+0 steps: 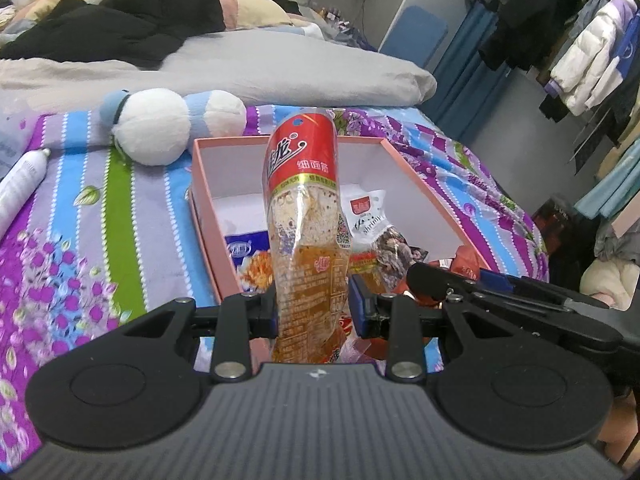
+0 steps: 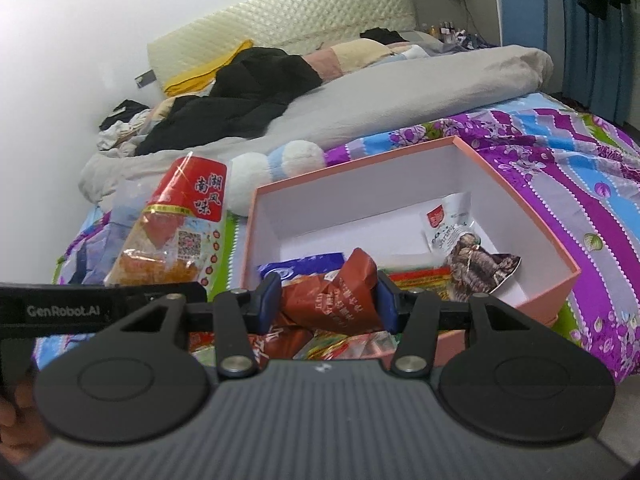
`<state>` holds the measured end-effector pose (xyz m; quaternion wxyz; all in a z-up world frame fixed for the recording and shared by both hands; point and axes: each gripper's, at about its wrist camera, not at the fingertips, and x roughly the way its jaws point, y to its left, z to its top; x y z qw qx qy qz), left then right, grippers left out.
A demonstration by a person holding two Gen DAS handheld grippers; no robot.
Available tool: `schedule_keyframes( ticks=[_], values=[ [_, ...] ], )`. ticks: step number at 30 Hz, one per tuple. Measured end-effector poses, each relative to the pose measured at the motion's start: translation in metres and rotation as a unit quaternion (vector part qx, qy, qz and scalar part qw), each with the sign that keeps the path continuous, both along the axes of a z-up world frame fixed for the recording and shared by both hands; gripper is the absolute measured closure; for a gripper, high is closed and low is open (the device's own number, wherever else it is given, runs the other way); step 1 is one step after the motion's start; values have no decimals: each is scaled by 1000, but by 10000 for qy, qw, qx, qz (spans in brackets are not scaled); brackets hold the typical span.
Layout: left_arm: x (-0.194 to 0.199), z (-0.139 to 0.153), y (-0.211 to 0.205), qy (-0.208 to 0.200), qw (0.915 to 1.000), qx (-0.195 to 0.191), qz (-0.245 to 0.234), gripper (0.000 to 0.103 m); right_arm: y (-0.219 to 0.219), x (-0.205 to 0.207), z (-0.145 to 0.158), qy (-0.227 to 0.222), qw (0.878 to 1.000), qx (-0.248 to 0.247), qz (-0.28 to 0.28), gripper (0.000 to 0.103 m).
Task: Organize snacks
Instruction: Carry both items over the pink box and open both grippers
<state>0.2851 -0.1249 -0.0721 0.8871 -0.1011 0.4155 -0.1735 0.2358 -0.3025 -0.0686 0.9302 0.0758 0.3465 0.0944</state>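
In the left wrist view my left gripper (image 1: 314, 312) is shut on a tall clear snack packet with a red top (image 1: 304, 208), held upright over the near end of the open pink box (image 1: 204, 184). The box holds a blue packet (image 1: 246, 252) and a white-and-brown packet (image 1: 370, 220). To the right, my right gripper (image 1: 424, 276) comes in over the box's near right corner. In the right wrist view the right gripper (image 2: 326, 300) is shut on a crumpled red-brown packet (image 2: 340, 296) above the pink box (image 2: 520, 200). The red-topped packet (image 2: 180, 220) hangs at the left.
The box lies on a purple, blue and green flowered bedsheet (image 1: 100, 240). A white-and-blue plush toy (image 1: 160, 128) lies just behind it and a white bottle (image 1: 20, 184) at the left. A grey duvet (image 1: 280, 64) and black clothes fill the far bed. Hanging clothes (image 1: 580, 48) stand at the right.
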Motion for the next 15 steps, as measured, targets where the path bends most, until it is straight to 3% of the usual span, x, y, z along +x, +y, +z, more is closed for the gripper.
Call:
schedule_keyframes(
  ticks=[15],
  values=[
    [103, -40, -33, 287, 9993, 209, -140, 65, -23, 84, -48, 397, 9989, -59, -227, 50]
  ],
)
